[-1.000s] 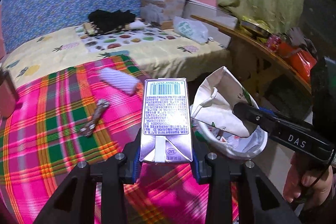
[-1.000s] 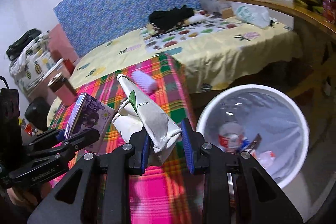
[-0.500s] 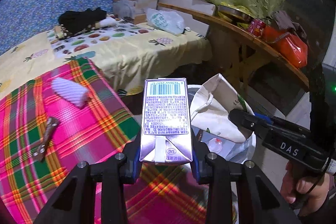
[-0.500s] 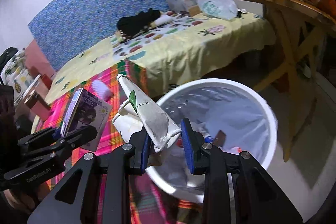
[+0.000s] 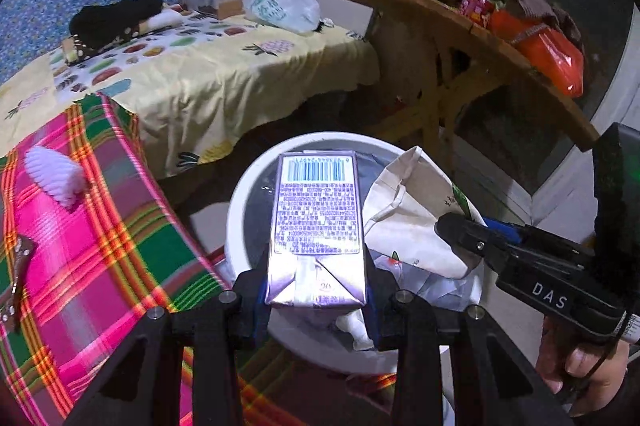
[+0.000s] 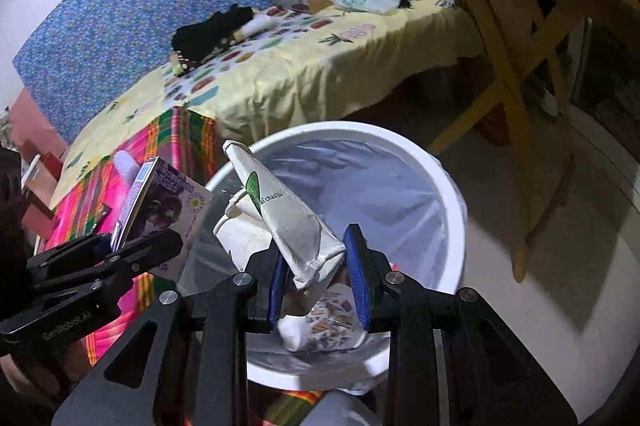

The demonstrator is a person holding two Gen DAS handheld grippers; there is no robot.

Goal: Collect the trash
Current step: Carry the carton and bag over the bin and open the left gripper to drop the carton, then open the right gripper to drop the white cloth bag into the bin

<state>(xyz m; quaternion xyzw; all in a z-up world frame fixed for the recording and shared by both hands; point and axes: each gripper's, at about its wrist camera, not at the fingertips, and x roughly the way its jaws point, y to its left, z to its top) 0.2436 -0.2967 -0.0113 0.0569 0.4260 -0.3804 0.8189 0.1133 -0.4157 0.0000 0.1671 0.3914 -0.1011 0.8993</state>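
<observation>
Left wrist view: left gripper [image 5: 316,300] at bottom centre, clamped on a purple drink carton [image 5: 316,230] held over the white trash bin [image 5: 248,194]. Right of it, the right gripper [image 5: 452,226] pinches a crumpled white paper bag [image 5: 412,214].

Right wrist view: right gripper [image 6: 318,274] at lower centre, clamped on the paper bag [image 6: 288,218] above the bin [image 6: 452,194]. The carton [image 6: 168,202] sits at left, over the plaid cloth [image 6: 132,150].
</observation>
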